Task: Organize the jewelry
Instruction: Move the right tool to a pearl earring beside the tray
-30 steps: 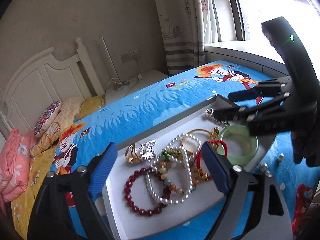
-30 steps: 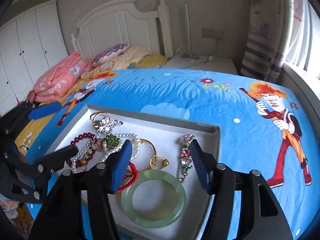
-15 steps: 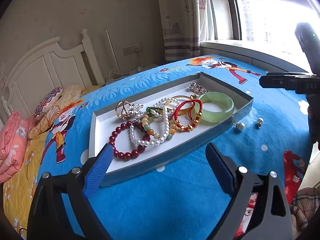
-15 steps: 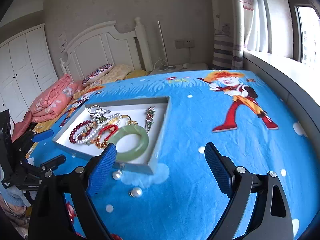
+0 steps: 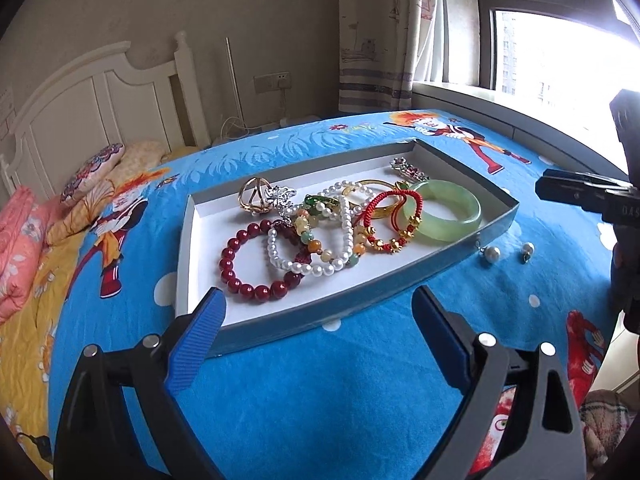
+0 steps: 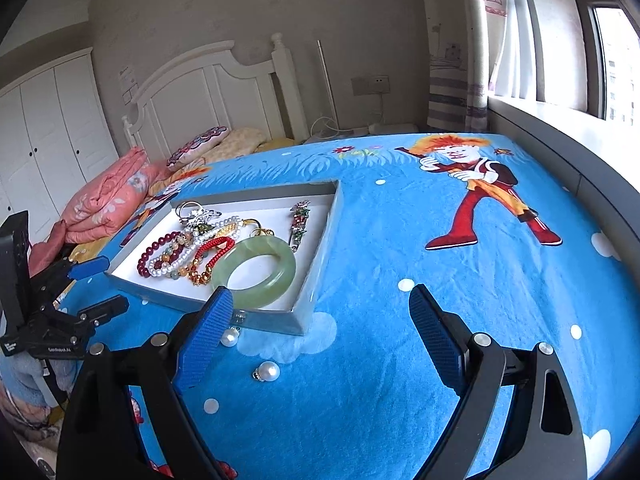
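A grey tray (image 5: 460, 256) with a white floor lies on the blue bedspread. It holds a green jade bangle (image 5: 442, 216), a dark red bead bracelet (image 5: 240, 276), a pearl bracelet (image 5: 308, 266), a red cord bracelet (image 5: 384, 204) and gold and silver pieces. Two pearl earrings (image 5: 491, 255) lie on the bedspread beside the tray, also in the right wrist view (image 6: 267, 371). My left gripper (image 5: 318, 334) is open and empty, held back from the tray's near edge. My right gripper (image 6: 322, 328) is open and empty, over the bedspread right of the tray (image 6: 316, 280).
The bed has a white headboard (image 5: 100, 104) with pillows (image 5: 92, 172) and a pink quilt (image 6: 108, 200) at the far end. A window and sill (image 6: 560, 132) run along the right. Open bedspread (image 6: 460, 280) lies right of the tray.
Both grippers have pulled back from over the tray and now hang farther from it. The jewelry in the tray has not moved.
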The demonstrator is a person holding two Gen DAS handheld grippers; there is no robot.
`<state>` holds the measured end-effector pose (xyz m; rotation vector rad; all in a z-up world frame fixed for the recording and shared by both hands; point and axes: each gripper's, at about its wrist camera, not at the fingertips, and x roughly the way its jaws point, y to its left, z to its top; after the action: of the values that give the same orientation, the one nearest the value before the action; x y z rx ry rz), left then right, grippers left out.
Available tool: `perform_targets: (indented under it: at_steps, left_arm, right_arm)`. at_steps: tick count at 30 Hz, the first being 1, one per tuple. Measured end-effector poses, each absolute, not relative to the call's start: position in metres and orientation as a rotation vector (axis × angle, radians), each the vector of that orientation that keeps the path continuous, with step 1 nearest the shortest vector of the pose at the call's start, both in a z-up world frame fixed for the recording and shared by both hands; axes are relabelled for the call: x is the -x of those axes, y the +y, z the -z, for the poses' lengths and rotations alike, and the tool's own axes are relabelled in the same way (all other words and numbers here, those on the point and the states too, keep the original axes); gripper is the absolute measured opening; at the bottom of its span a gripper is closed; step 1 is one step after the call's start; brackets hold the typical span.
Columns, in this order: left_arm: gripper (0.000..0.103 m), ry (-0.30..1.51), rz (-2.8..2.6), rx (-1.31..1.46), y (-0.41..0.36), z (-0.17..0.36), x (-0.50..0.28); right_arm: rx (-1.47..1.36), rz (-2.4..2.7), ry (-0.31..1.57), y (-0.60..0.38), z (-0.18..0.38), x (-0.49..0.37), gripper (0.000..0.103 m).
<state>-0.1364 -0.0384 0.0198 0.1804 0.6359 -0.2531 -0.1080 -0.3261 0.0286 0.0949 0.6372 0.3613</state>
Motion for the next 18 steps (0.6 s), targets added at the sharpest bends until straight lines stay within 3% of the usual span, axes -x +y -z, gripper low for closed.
perform_targets:
  at_steps: [10, 18]
  left_arm:
    - [0.093, 0.640, 0.252, -0.166, -0.036, -0.020, 0.135]
    - [0.093, 0.638, 0.246, -0.169, -0.036, -0.020, 0.136]
  right_arm:
    - [-0.051, -0.381, 0.647, -0.319, -0.028, 0.110, 0.086]
    - [0.186, -0.441, 0.713, -0.277, -0.015, 0.128, 0.083]
